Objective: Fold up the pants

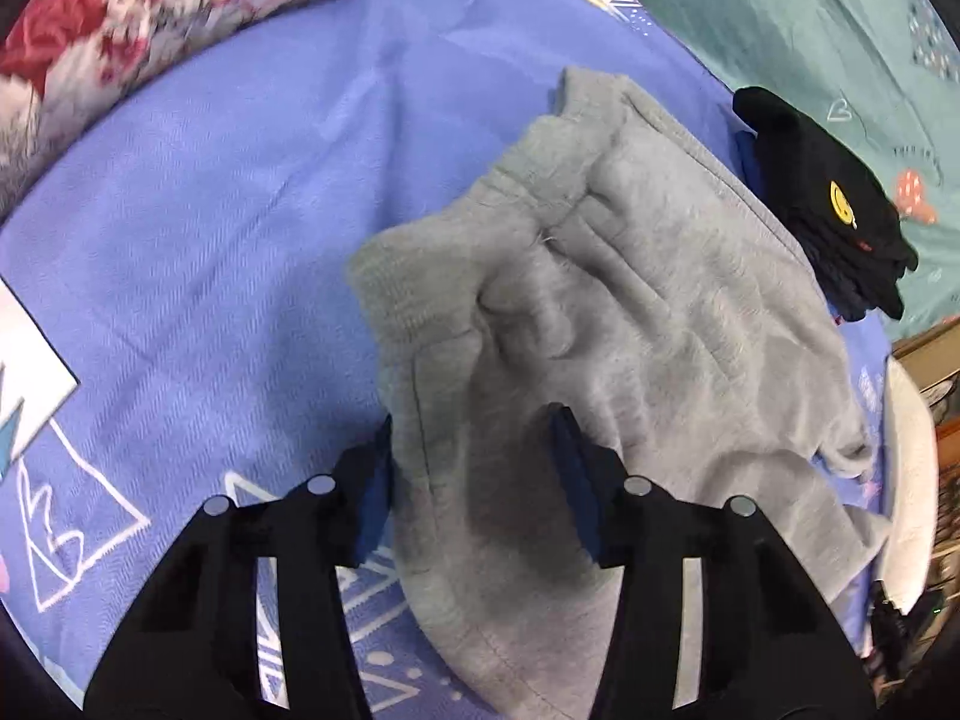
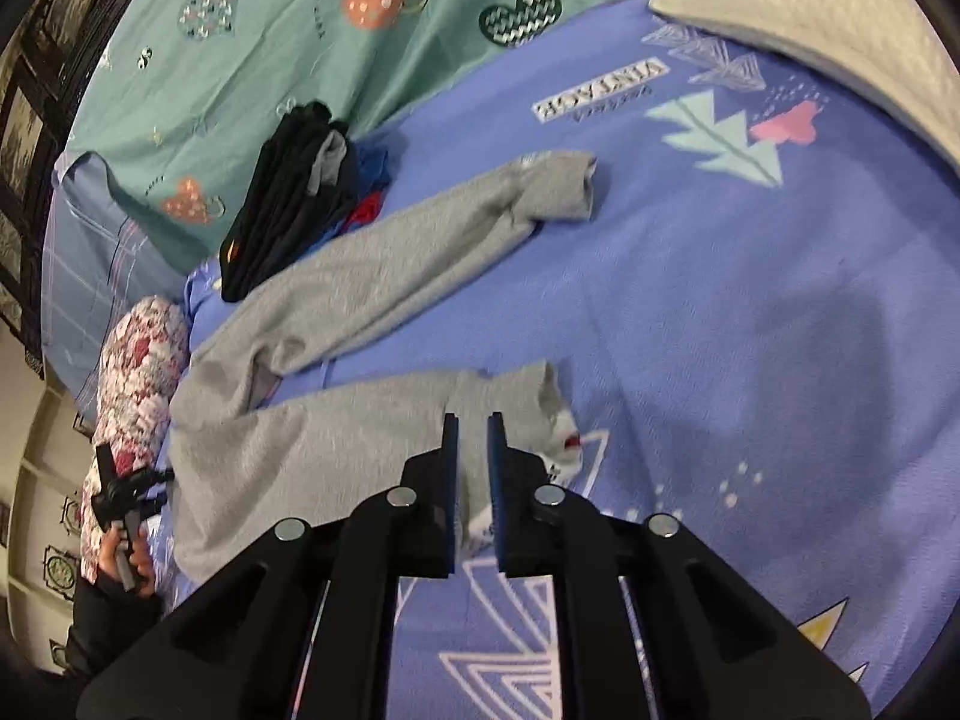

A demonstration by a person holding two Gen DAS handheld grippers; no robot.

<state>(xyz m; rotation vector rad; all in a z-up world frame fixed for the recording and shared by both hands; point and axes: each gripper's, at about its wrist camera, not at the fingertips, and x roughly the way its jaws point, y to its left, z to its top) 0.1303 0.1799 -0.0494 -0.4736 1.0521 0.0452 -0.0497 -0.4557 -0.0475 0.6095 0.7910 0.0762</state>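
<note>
Grey sweatpants (image 1: 600,312) lie on a blue patterned blanket (image 1: 240,210). In the left wrist view I see the waistband end, rumpled. My left gripper (image 1: 474,426) is open, its jaws standing either side of the waist fabric just above it. In the right wrist view the pants (image 2: 360,288) lie with both legs spread apart toward the right. My right gripper (image 2: 474,420) is nearly closed, pinching the cuff of the near leg (image 2: 510,396). The far leg's cuff (image 2: 558,180) lies free on the blanket.
A stack of dark folded clothes (image 1: 840,210) sits beside the pants on the teal sheet (image 2: 240,30); it shows in the right wrist view too (image 2: 288,192). A floral pillow (image 1: 120,18) lies at the far left, a white pillow (image 2: 840,18) at the top right.
</note>
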